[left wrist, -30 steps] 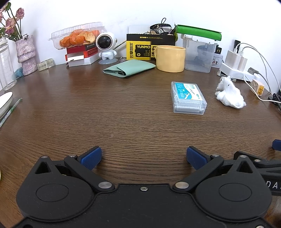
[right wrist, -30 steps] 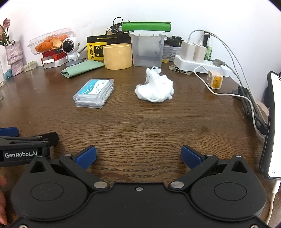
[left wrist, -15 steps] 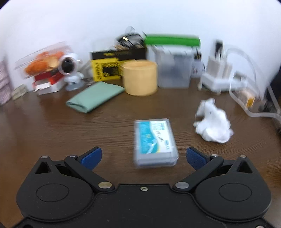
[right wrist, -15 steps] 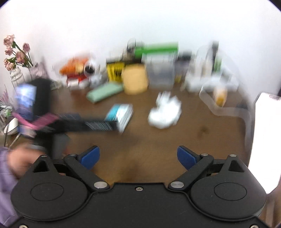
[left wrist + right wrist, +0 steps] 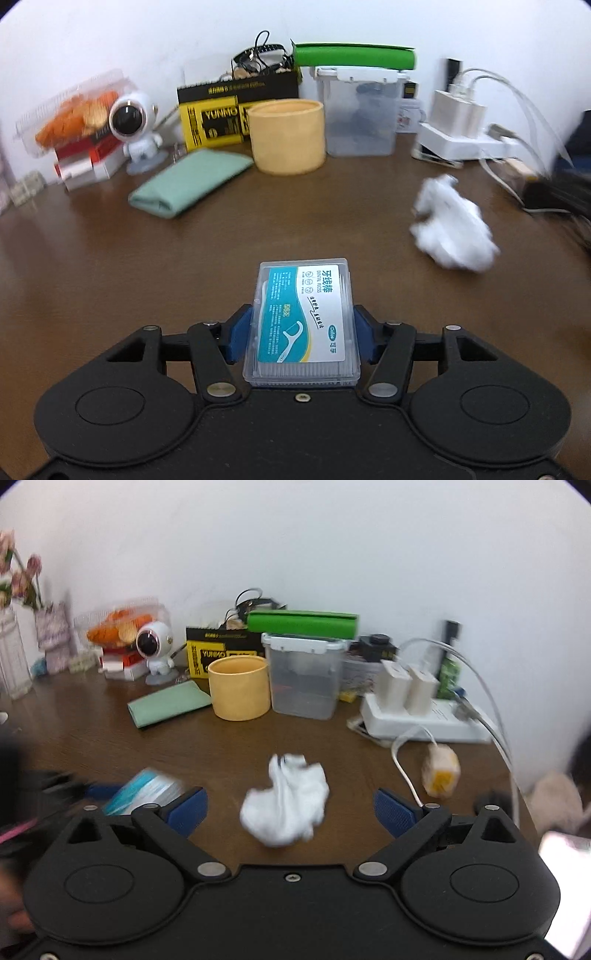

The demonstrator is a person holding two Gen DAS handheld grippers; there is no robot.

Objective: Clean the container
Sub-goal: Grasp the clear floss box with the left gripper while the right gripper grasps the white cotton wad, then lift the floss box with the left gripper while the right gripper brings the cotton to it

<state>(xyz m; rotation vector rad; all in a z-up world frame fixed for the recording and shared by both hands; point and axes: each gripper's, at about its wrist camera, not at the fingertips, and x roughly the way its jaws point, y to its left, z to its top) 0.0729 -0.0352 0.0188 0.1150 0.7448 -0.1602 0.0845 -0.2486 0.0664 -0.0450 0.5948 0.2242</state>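
Observation:
A clear plastic dental floss box (image 5: 304, 321) with a teal and white label sits between the blue pads of my left gripper (image 5: 301, 332), which is shut on its two long sides. The box also shows blurred at the left of the right wrist view (image 5: 147, 792). A crumpled white tissue (image 5: 286, 799) lies on the brown table between the spread fingers of my right gripper (image 5: 290, 808), which is open and empty. The tissue also shows in the left wrist view (image 5: 452, 229), to the right of the box.
Along the back wall stand a yellow round cup (image 5: 239, 686), a clear lidded tub (image 5: 304, 675), a folded green cloth (image 5: 168, 703), an astronaut figure (image 5: 155, 651) and a white power strip with cables (image 5: 417, 710). A yellow plug (image 5: 441, 775) lies right of the tissue.
My left gripper moved forward to the floss box and shut on it. My right gripper moved forward until the tissue lies between its open fingers.

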